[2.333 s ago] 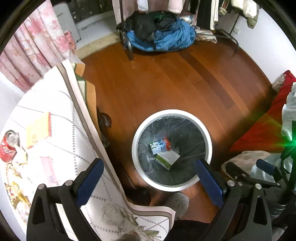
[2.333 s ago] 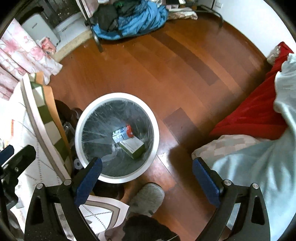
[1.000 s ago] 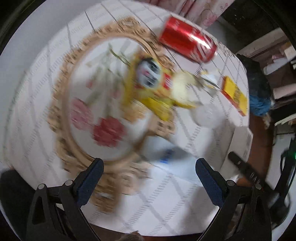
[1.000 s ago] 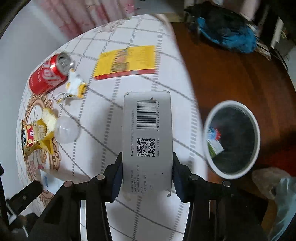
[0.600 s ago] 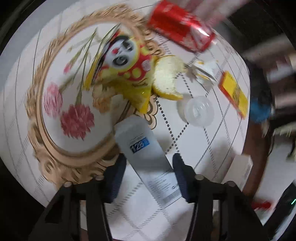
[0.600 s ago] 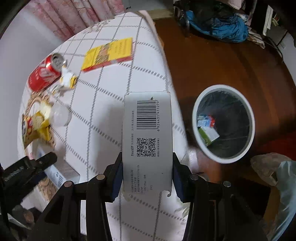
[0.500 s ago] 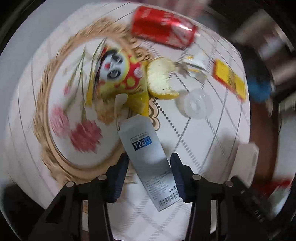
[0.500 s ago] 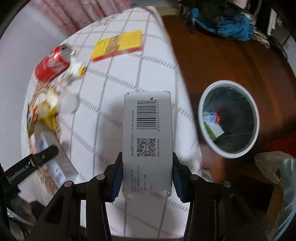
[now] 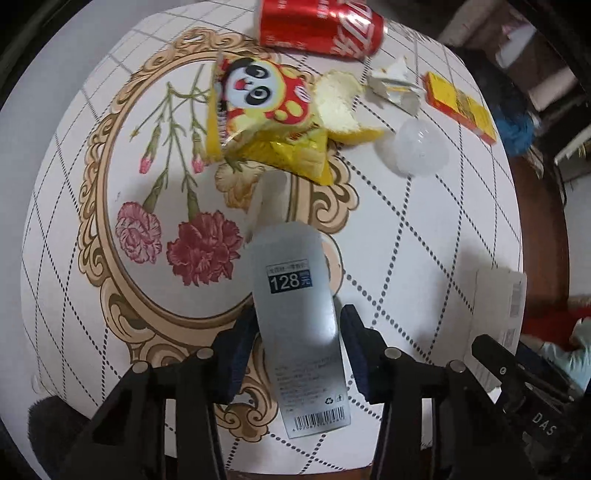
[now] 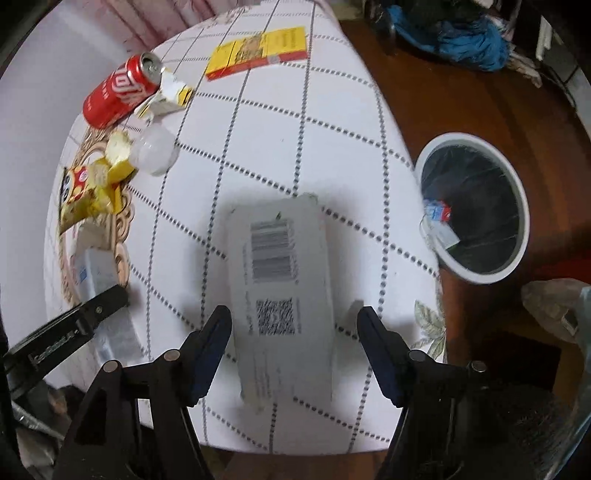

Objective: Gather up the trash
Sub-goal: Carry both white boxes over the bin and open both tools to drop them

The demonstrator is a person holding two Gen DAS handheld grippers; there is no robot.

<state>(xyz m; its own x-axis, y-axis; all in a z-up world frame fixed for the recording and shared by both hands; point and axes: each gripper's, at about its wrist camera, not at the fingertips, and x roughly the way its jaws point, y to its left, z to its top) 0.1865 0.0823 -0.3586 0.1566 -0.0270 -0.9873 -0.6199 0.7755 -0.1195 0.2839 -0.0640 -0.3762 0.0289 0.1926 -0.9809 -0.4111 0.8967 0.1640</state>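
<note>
A grey carton [image 9: 295,295] with a "128" label is clamped in my left gripper [image 9: 297,332], which is shut on it above the round table [image 9: 424,258]. My right gripper [image 10: 293,332] is open. A white barcode carton [image 10: 280,280] sits blurred between its spread fingers, apart from the right finger; I cannot tell if it rests on the cloth. The white-rimmed trash bin [image 10: 461,138] stands on the floor to the right of the table, with two small cartons inside.
On the tablecloth lie a red cola can [image 9: 321,27], a panda snack bag [image 9: 266,99], a piece of bread [image 9: 340,107], a crumpled wrapper [image 9: 391,83], a clear plastic lid [image 9: 417,151] and a yellow-red flat box [image 9: 461,107]. Blue clothes [image 10: 461,37] lie on the wooden floor.
My left gripper closed on the grey carton and holds it. My right gripper, which was shut on the white barcode carton, has opened and let it go.
</note>
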